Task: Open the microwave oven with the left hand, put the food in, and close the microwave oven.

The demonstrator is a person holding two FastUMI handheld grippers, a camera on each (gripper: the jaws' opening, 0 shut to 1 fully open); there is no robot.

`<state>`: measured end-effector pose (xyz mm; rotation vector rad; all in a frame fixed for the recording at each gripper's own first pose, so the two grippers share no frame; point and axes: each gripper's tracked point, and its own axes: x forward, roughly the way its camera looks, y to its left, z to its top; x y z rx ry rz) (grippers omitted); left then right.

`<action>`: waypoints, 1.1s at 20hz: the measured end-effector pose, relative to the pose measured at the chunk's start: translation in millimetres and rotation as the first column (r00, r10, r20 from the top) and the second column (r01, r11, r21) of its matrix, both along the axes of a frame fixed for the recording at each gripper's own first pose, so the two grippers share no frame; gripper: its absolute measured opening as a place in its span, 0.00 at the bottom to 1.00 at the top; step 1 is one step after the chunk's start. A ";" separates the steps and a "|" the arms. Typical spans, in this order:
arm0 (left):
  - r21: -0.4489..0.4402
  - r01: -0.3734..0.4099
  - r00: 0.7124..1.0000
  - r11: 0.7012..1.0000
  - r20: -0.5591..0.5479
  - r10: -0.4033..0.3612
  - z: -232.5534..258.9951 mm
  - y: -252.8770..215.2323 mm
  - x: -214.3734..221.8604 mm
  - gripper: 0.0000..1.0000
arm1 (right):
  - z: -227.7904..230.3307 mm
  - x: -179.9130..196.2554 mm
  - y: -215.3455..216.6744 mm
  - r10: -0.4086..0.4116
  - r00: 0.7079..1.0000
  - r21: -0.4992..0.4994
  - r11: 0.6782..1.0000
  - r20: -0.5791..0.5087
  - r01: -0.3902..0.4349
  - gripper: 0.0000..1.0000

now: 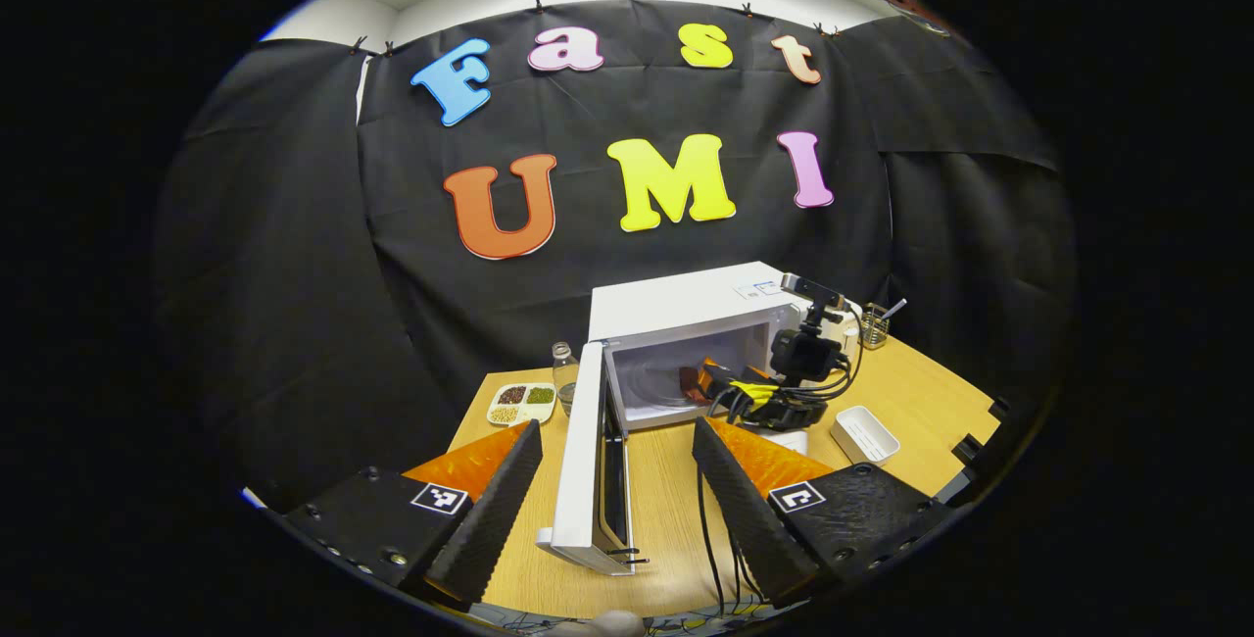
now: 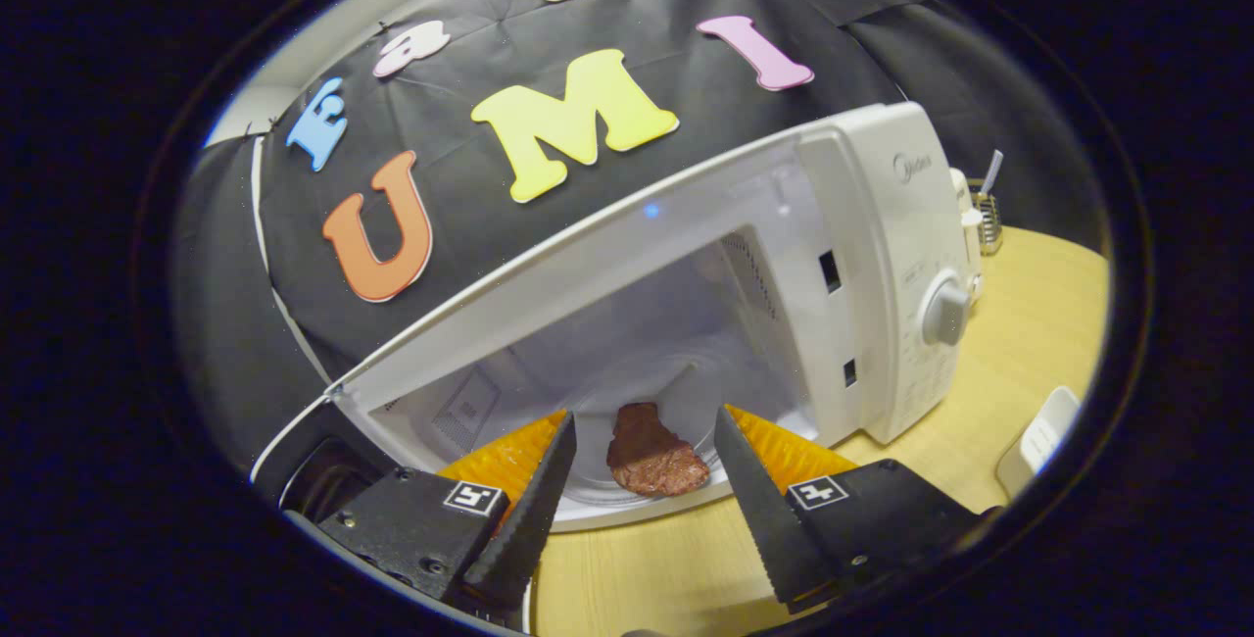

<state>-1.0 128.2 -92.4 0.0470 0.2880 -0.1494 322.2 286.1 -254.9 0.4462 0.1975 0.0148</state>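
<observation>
a white microwave oven (image 2: 882,255) is standing with its door (image 1: 588,461) swung wide on a wooden counter (image 1: 931,402), a brand mark on its front panel above the dial (image 2: 946,312) sitting too small to read. the food (image 2: 654,459), a brown meat-like piece, is lying on the glass turntable inside the cavity, between the spread fingers of the right tongs (image 2: 642,485), which are gaping and touching nothing. the left tongs (image 1: 617,500) are likewise hanging released, the open door's edge standing between their fingers. a divided dish (image 1: 521,402) is holding dark, green and pale grains beside a clear bottle (image 1: 563,374); a white tray (image 1: 864,433) is sitting to the oven's right, a wire holder (image 1: 875,325) behind.
</observation>
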 end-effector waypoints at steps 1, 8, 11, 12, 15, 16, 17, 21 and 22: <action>-0.014 -0.004 1.000 1.000 0.012 0.004 3.8 1.4 0.5 0.96 | 10.6 -10.1 -8.4 0.011 1.000 -0.020 1.000 0.000 -0.011 0.92; -0.075 -0.042 0.996 0.996 0.078 0.048 25.8 14.8 2.5 0.95 | 103.3 -88.3 -65.3 0.099 0.994 -0.163 0.982 0.048 -0.090 0.93; -0.080 -0.075 0.989 0.994 0.120 0.084 36.3 28.7 1.7 0.96 | 129.4 -125.9 -93.2 0.113 0.991 -0.226 0.970 0.073 -0.094 0.95; -0.085 -0.088 0.987 0.992 0.130 0.098 37.7 33.3 0.8 0.95 | 136.9 -137.2 -100.3 0.115 0.991 -0.241 0.966 0.072 -0.095 0.84; -0.100 -0.112 0.982 0.989 0.141 0.126 34.6 44.1 -3.5 0.96 | 158.3 -173.9 -121.2 0.122 0.990 -0.313 0.945 0.070 -0.095 1.00; -0.098 -0.123 0.981 0.987 0.139 0.136 29.5 50.3 -4.5 0.95 | 163.5 -186.6 -127.8 0.122 0.990 -0.330 0.940 0.069 -0.093 1.00; -0.101 -0.130 0.980 0.986 0.140 0.143 27.2 53.9 -6.0 0.95 | 169.6 -198.8 -134.7 0.122 0.990 -0.345 0.934 0.071 -0.090 0.90; -0.100 -0.185 0.968 0.978 0.152 0.199 12.8 81.2 -5.9 0.95 | 182.8 -241.3 -159.7 0.117 0.992 -0.408 0.909 0.050 -0.087 1.00; -0.099 -0.199 0.965 0.975 0.155 0.212 8.8 88.2 -5.0 0.88 | 186.0 -250.0 -165.1 0.113 0.993 -0.425 0.901 0.041 -0.085 1.00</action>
